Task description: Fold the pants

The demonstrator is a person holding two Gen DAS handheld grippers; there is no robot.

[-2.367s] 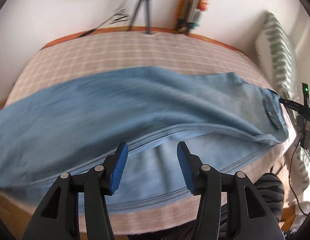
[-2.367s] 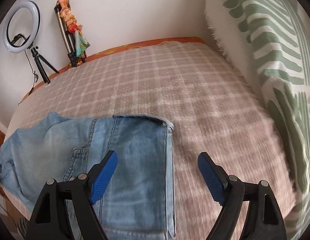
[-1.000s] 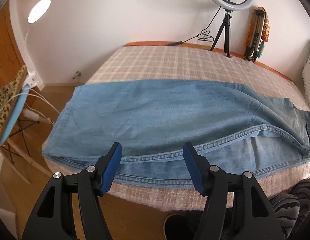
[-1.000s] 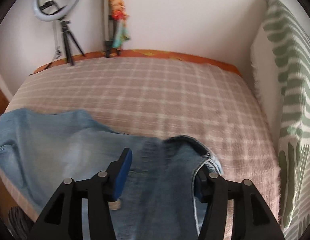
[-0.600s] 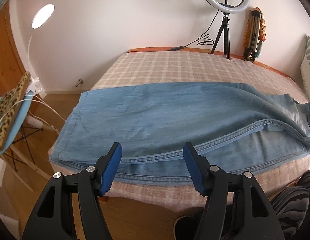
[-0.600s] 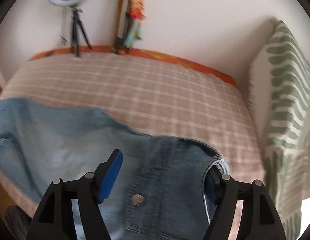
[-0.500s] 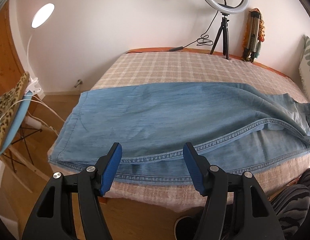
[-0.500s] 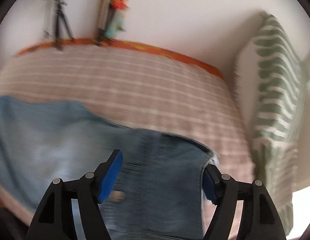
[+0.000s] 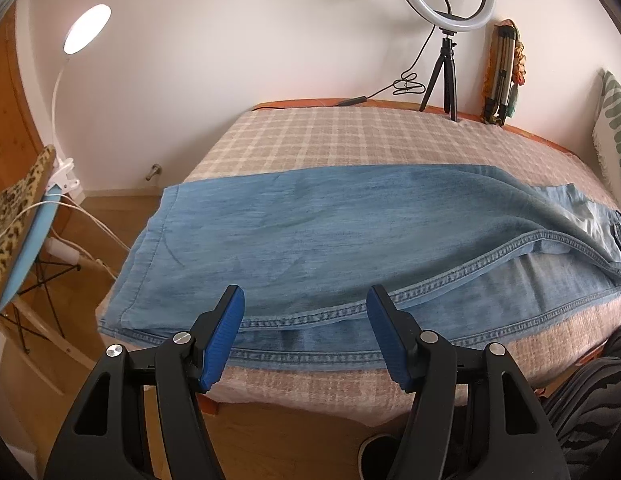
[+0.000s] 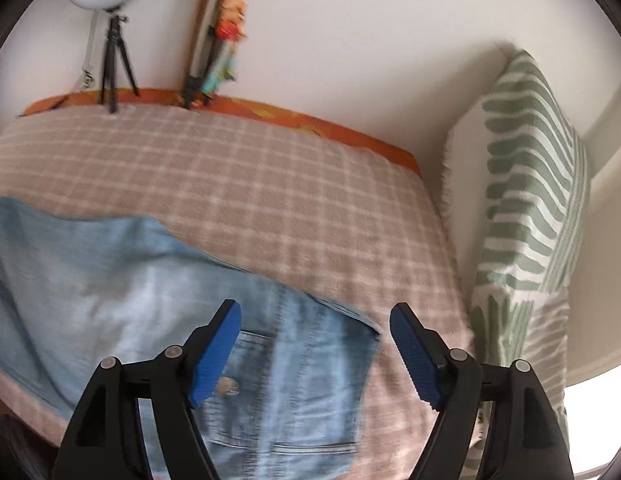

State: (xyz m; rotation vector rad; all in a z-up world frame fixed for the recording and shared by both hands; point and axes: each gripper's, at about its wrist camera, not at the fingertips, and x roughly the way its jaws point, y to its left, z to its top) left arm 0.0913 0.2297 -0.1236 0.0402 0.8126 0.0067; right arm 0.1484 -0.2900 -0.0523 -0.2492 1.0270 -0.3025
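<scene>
Lying lengthwise across the checked bed [image 9: 310,140], the pants [image 9: 330,232] have one leg folded over the other. We hold the left gripper [image 9: 304,332] parted, empty, above the near hem; the right gripper [image 10: 314,348] is opening, empty, above the waistband.

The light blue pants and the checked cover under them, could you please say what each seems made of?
The light blue pants look like washed denim: faded matte weave, double-stitched seams. The beige checked bed cover seems a soft, slightly fuzzy woven blanket, perhaps fleece or wool.
</scene>
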